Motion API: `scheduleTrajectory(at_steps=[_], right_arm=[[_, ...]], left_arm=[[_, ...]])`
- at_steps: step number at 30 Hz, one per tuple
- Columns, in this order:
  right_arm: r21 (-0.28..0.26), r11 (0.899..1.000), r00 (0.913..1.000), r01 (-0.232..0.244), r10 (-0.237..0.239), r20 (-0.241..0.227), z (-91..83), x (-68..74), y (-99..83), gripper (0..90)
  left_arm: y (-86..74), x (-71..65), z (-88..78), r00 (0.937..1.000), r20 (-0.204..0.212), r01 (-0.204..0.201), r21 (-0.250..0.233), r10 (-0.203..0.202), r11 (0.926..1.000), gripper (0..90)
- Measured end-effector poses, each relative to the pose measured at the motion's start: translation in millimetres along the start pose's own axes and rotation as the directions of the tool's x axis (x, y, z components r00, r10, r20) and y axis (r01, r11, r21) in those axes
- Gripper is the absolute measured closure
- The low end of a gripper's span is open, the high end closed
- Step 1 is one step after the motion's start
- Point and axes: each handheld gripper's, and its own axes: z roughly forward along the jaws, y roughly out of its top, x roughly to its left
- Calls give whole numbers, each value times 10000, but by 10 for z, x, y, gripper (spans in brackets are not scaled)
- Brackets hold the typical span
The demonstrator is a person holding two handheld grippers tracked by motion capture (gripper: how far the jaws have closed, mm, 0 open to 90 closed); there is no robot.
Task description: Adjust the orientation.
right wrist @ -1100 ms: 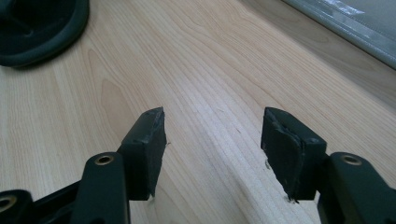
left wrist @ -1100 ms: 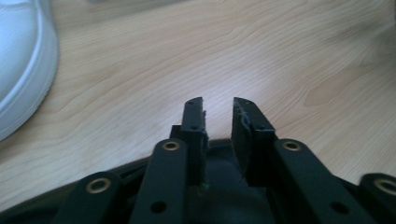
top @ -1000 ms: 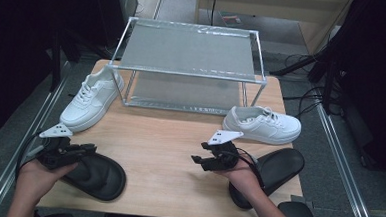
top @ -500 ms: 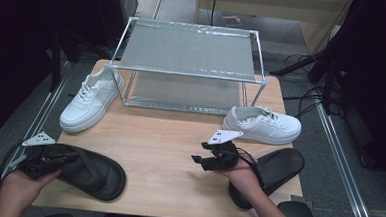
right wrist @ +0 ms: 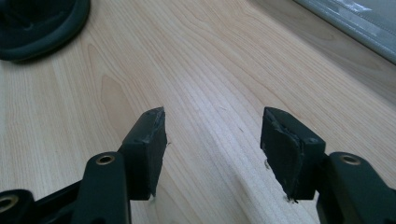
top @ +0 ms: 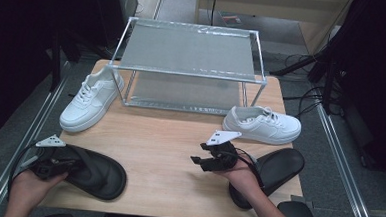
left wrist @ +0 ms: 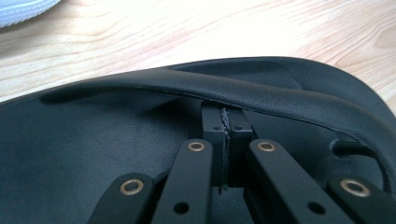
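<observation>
Your left gripper (top: 47, 167), at seven o'clock, pinches the black slide's (top: 95, 171) strap; lift it next. Your right gripper (top: 204, 158) gapes empty.

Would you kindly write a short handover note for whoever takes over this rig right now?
Left hand-held gripper: jaws shut, tucked under the strap of the left black slipper at the table's near left; a clamp on the strap cannot be confirmed.
Right hand-held gripper: open, holding nothing, above bare wood.
Right black slipper, two white sneakers on the table.
Done: nothing on the rack.
Left: probably racking all four.
</observation>
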Motion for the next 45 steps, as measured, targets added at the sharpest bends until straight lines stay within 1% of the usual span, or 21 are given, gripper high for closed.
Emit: scheduleTrajectory(at_steps=[4, 9, 14, 16, 18, 19, 20, 21, 23, 24, 25, 27, 28, 29, 32, 34, 36, 37, 42, 44, 45], right_arm=[[68, 10000, 10000, 32, -32, -43, 6, 16, -2, 430], [134, 9998, 9998, 133, -132, -114, 18, 39, -6, 432], [160, 9998, 9999, 134, -132, -102, 15, 46, -13, 433], [182, 9998, 9999, 125, -124, -81, 13, 45, -15, 434], [192, 9998, 9999, 109, -107, -63, 11, 40, -18, 434], [197, 9998, 9999, 97, -96, -44, 8, 37, -20, 434], [207, 9998, 10000, 77, -76, -26, 7, 35, -22, 434], [212, 9998, 10000, 70, -69, -28, 5, 34, -24, 434], [230, 9997, 10000, 43, -44, 12, -2, 33, -30, 434], [228, 9997, 10000, 51, -51, 14, -5, 33, -31, 434], [226, 9997, 10000, 33, -34, 28, -9, 33, -35, 434], [222, 9998, 10000, 12, -13, 60, -14, 30, -41, 434], [217, 9998, 10000, 9, -11, 62, -16, 29, -44, 434], [207, 9998, 10000, -1, -1, 76, -19, 28, -47, 435], [173, 9998, 9999, -60, 58, 108, -32, 23, -53, 436], [136, 9999, 9999, -68, 66, 124, -42, 17, -59, 436], [136, 9998, 9998, -120, 118, 141, -52, 14, -64, 436], [132, 9998, 9998, -119, 117, 158, -54, 11, -68, 436], [115, 9998, 9996, -166, 163, 218, -68, 10, -83, 436], [110, 9997, 9995, -210, 207, 234, -76, 9, -91, 436], [116, 9997, 9994, -230, 227, 249, -81, 6, -96, 436]], left_arm=[[27, -43, 19, 9999, 124, -112, 29, 112, 9999, 900], [85, -140, 76, 9986, 271, -447, 124, 443, 9989, 900], [136, -240, 94, 9956, 588, -737, 88, 731, 9972, 900], [170, -291, 101, 9934, 751, -872, 92, 863, 9961, 900], [212, -347, 127, 9915, 827, -1015, 74, 1005, 9948, 900], [234, -375, 141, 9902, 863, -1105, 89, 1094, 9938, 900], [257, -405, 161, 9886, 992, -1152, 112, 1135, 9933, 900], [284, -447, 188, 9855, 1128, -1286, 121, 1264, 9916, 900], [323, -513, 225, 9810, 1225, -1539, 194, 1504, 9879, 900], [351, -563, 252, 9779, 1249, -1723, 258, 1678, 9847, 900], [367, -591, 269, 9761, 1296, -1794, 268, 1745, 9834, 900], [415, -657, 314, 9690, 1447, -2065, 313, 2000, 9779, 900], [439, -687, 338, 9668, 1518, -2127, 324, 2056, 9766, 900], [461, -715, 362, 9649, 1571, -2184, 355, 2104, 9752, 900], [521, -796, 433, 9633, 1719, -2162, 402, 2064, 9755, 900], [564, -844, 480, 9611, 1804, -2195, 393, 2091, 9748, 900], [605, -880, 527, 9576, 1921, -2257, 371, 2147, 9735, 900], [627, -899, 549, 9571, 1945, -2260, 362, 2150, 9735, 900], [732, -999, 653, 9511, 2039, -2435, 339, 2318, 9693, 900], [770, -1038, 689, 9469, 2127, -2541, 353, 2412, 9665, 900], [787, -1063, 704, 9460, 2110, -2591, 362, 2460, 9652, 900]])
